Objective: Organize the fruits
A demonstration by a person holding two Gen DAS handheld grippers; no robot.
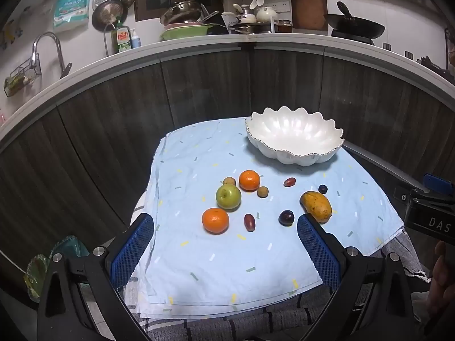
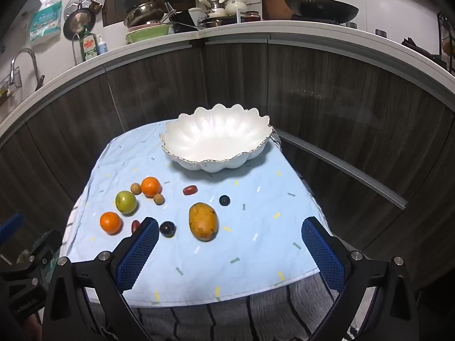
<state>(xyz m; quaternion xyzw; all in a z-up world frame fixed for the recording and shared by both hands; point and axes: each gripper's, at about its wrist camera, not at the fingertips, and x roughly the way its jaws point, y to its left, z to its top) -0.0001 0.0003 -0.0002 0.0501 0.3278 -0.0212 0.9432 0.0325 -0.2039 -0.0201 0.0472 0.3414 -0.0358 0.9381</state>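
An empty white scalloped bowl (image 1: 295, 137) (image 2: 216, 139) stands at the back of a light blue cloth (image 1: 216, 264) (image 2: 250, 258). In front of it lie loose fruits: a green apple (image 1: 228, 196) (image 2: 126, 202), two oranges (image 1: 215, 220) (image 1: 249, 180) (image 2: 110, 222) (image 2: 150, 186), a yellow mango (image 1: 316, 206) (image 2: 203, 221), dark plums (image 1: 286, 217) (image 2: 167, 229), red dates (image 1: 249, 222) (image 2: 190, 189) and small brown fruits (image 1: 262, 192). My left gripper (image 1: 226, 250) is open and empty, hovering before the fruits. My right gripper (image 2: 230, 253) is open and empty, near the mango.
The cloth covers a small table over a grey striped towel (image 2: 256, 312). Dark wood cabinet fronts (image 1: 199, 85) stand behind it. A kitchen counter above holds a wok (image 2: 321, 8), dishes and a soap bottle (image 1: 122, 38). The right gripper's body shows at the left wrist view's right edge (image 1: 429, 213).
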